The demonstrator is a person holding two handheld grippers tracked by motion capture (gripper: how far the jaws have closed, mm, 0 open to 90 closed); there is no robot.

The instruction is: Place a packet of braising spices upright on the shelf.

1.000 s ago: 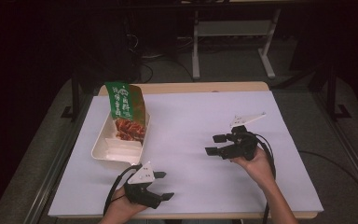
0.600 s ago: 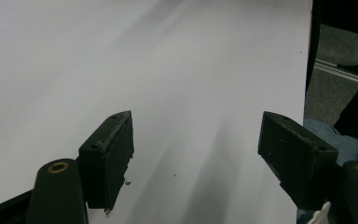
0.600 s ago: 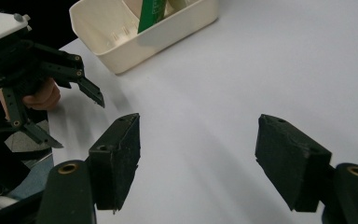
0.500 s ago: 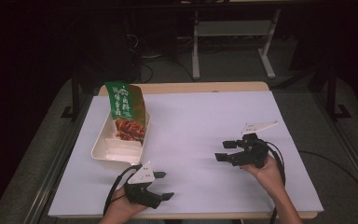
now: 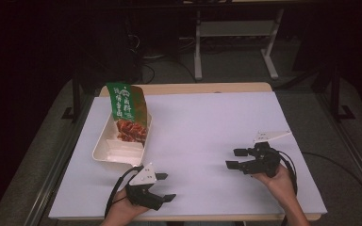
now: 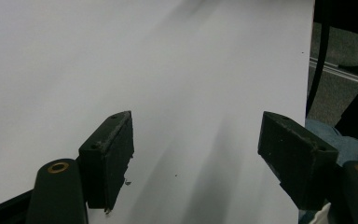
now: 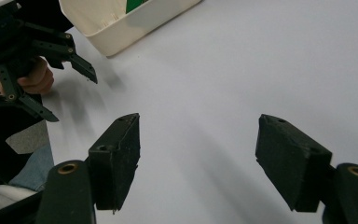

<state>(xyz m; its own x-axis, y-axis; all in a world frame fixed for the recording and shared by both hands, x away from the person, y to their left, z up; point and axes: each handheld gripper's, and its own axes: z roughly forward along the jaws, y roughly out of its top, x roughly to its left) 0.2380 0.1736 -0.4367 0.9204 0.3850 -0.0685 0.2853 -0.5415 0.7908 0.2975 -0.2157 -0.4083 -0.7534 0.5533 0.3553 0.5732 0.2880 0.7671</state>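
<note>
Item 1: left gripper [image 5: 164, 187], jaws wide, nothing betw. them, over bare white table cover [image 5: 207, 127].
Item 2: right gripper [image 5: 233, 158], jaws wide, empty; pts toward left gripper.
Item 3: cream tray [image 5: 104, 155], just ahead/left of left jaws, well off from right jaws.
Item 4: green snack bag [image 5: 128, 112], propped upright in tray's far end.
Risk (est.): bag leans loosely; a jaw nudging tray rim could tip it out. Both grippers near table's front edge; cables may snag.

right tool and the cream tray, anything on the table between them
Nothing lies there. In the high view, bare white table runs from the right tool to the cream tray; the left tool sits nearer the front edge, off that line.
</note>
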